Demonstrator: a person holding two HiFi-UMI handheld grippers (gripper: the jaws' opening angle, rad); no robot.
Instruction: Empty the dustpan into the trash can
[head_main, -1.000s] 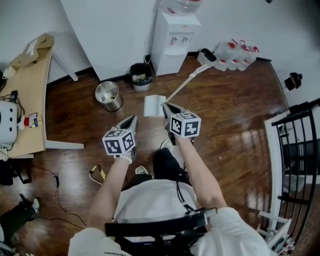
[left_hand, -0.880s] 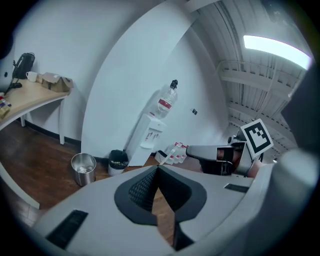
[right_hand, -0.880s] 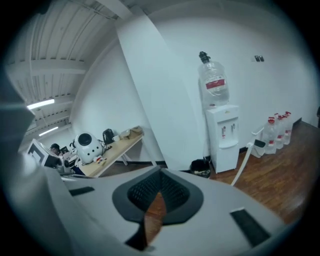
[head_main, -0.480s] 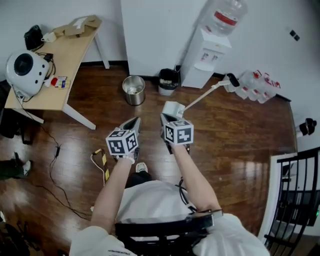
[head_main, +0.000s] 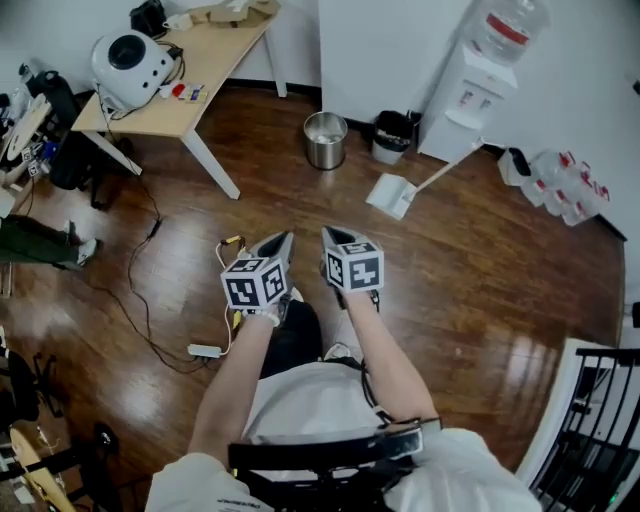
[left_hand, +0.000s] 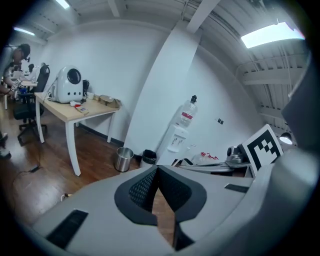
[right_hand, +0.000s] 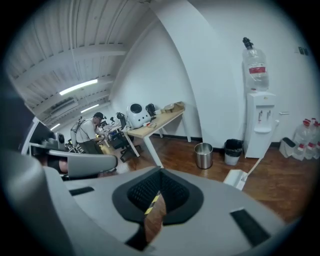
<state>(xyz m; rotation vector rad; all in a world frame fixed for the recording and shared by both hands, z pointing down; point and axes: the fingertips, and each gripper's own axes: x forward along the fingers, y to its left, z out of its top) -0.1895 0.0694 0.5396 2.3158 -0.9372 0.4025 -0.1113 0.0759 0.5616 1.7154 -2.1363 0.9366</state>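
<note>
While dustpan (head_main: 390, 196) lies floored, handle pointing upper-right | left tool (head_main: 281, 243), right tool (head_main: 334, 237) closed, empty

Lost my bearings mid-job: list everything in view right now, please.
dustpan: one, white, long-handled, on the floor right of the bins
metal trash can: one, silver, floor near the wall
black bin: one, black, between trash can and dispenser
water dispenser: one, white, against the wall
spare water bottles: several, clear with red, floor at far right
desk: one, light wood, upper left
round device: one, white, on the desk
power adapter: one, white, floor at left
railing: black, lower right
left hand-held gripper: grey, shut, empty
right hand-held gripper: grey, shut, empty
</note>
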